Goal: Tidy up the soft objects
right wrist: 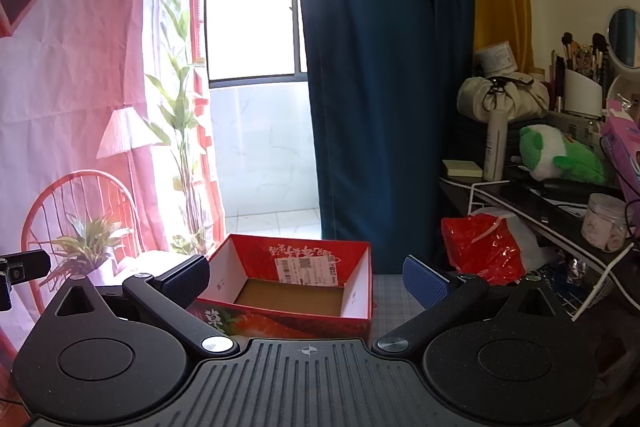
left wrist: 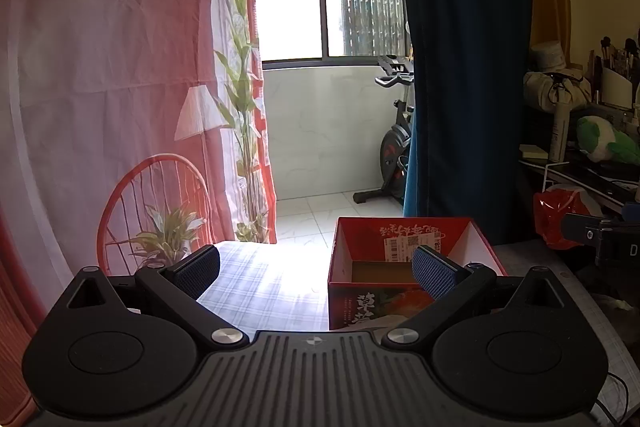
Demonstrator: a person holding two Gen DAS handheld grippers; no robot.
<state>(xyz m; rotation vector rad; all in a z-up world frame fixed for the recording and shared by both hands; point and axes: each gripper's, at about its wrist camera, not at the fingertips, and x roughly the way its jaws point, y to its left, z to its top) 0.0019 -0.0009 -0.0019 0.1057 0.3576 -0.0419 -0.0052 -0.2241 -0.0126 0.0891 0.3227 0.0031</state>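
An open red cardboard box (right wrist: 362, 269) with white inner walls and a shipping label stands on the table; nothing shows inside it. It also shows in the left wrist view (left wrist: 340, 255). A green and white plush toy (right wrist: 560, 155) lies on the dark shelf at the right, and shows in the left wrist view (left wrist: 604, 143). My left gripper (left wrist: 316, 269) is open and empty, level with the box's left side. My right gripper (right wrist: 306, 277) is open and empty, just in front of the box.
A red plastic bag (right wrist: 484, 251) sits right of the box. The shelf holds a spray bottle (right wrist: 495, 147), a beige pouch (right wrist: 504, 95), a brush holder (right wrist: 580, 91) and a jar (right wrist: 606, 223). A blue curtain (right wrist: 380, 67) hangs behind. A checked cloth (left wrist: 264, 283) covers the table's left.
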